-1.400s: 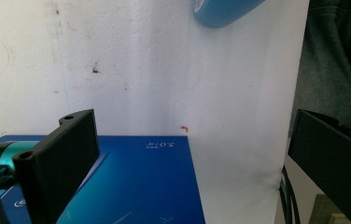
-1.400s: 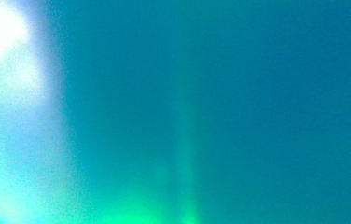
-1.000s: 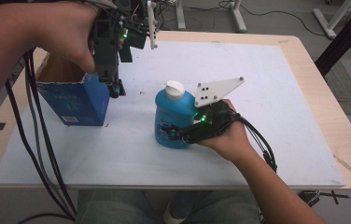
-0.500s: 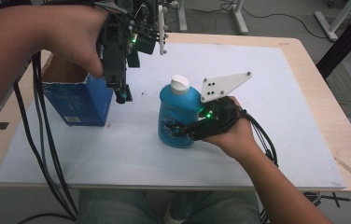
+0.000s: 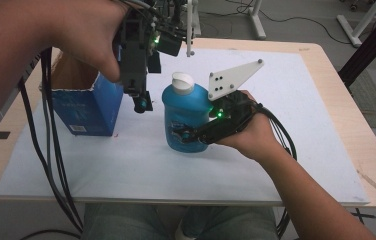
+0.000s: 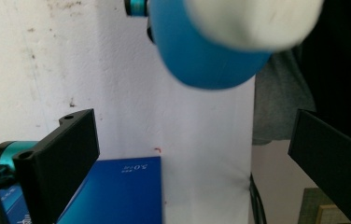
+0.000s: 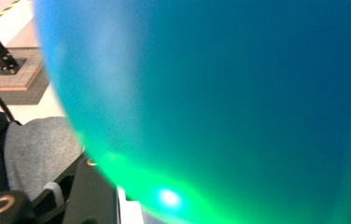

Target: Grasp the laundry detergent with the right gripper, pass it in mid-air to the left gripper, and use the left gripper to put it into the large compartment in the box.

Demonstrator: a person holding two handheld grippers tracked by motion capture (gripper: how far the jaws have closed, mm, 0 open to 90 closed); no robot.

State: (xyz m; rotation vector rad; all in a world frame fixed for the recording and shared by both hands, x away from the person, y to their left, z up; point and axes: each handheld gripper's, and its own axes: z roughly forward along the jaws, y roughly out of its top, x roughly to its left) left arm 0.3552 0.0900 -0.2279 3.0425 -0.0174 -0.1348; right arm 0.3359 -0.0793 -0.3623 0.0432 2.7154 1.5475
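Observation:
A blue bottle [image 5: 186, 117] with a white cap [image 5: 182, 82] is held a little above the white mat, with my right gripper [image 5: 183, 132] shut on its lower body from the right. In the right gripper view the bottle [image 7: 220, 102] is pressed close against the camera. My left gripper [image 5: 141, 102] hangs pointing down just left of the cap, between the bottle and an open blue carton [image 5: 83, 112]. In the left gripper view my left gripper [image 6: 192, 158] stands open with nothing between its fingers, the bottle [image 6: 206, 51] ahead and the carton [image 6: 117, 191] below.
The white mat [image 5: 276, 165] covers most of the wooden table [image 5: 336, 85]. Black cables [image 5: 51, 150] trail from the left hand over the table's front left edge. Metal stand legs [image 5: 256, 20] rise beyond the far edge.
The right gripper has lifted the bottle up from the mat. The left gripper has risen and shifted right, from beside the carton toward the bottle's cap.

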